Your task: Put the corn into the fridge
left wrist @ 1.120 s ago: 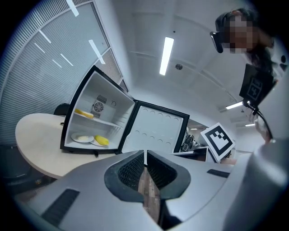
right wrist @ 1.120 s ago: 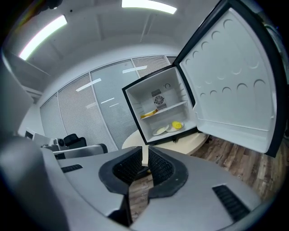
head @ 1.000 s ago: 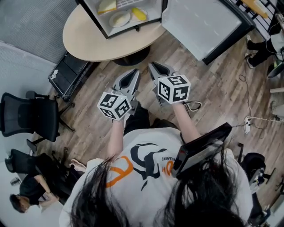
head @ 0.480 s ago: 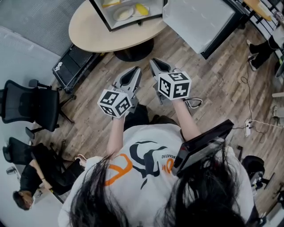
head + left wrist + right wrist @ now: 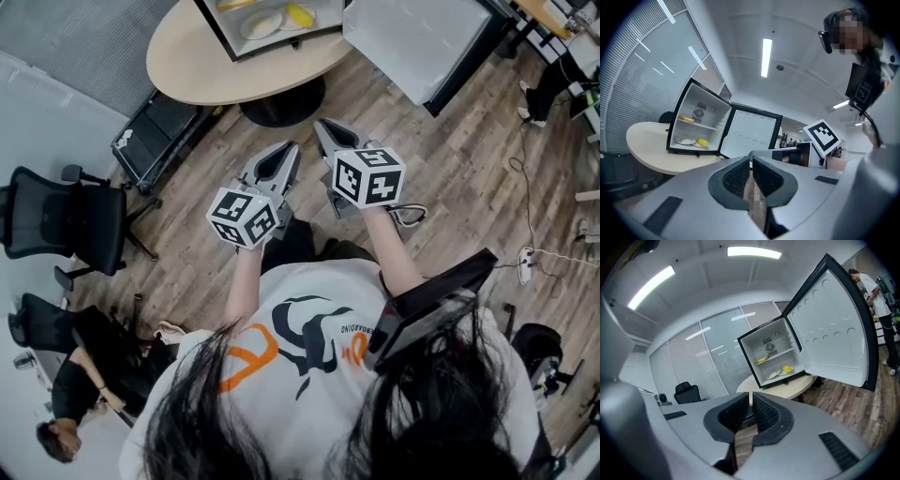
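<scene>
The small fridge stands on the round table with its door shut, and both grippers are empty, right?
No: the door is open, as the right gripper view shows. The fridge does stand on the round table, and the left gripper and right gripper are empty.

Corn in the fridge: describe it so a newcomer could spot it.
A small fridge stands open on the round table. On its floor, the corn is the short yellow lump on the side nearer the door, unlike the pale plate beside it and the longer yellow thing on the shelf above.
</scene>
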Demonstrator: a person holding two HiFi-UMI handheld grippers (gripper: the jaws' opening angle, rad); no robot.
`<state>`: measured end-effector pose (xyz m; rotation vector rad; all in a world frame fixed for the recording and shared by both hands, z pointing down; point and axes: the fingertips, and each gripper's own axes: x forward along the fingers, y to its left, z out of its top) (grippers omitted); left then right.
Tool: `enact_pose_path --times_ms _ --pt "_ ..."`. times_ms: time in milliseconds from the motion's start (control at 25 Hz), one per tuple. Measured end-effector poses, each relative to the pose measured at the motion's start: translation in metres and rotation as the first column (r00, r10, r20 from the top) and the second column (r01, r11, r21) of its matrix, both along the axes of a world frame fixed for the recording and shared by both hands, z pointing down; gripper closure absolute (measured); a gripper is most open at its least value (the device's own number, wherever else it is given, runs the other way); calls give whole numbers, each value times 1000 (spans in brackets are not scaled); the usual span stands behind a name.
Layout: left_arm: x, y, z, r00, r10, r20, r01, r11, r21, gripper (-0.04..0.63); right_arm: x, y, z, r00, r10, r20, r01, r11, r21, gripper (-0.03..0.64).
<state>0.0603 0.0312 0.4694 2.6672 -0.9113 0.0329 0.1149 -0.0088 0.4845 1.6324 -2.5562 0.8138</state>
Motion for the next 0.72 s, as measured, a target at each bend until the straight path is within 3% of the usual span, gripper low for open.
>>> enact_pose_path --times_ms 520,720 --pt "-7 -10 -5 1000 -28 -9 29 999 19 581 3 -11 -2 1000 4 8 -4 1000 3 581" --pt "9 4 1 1000 12 -7 -12 1000 -11 581 19 6 5 999 41 7 -41 999 -29 581"
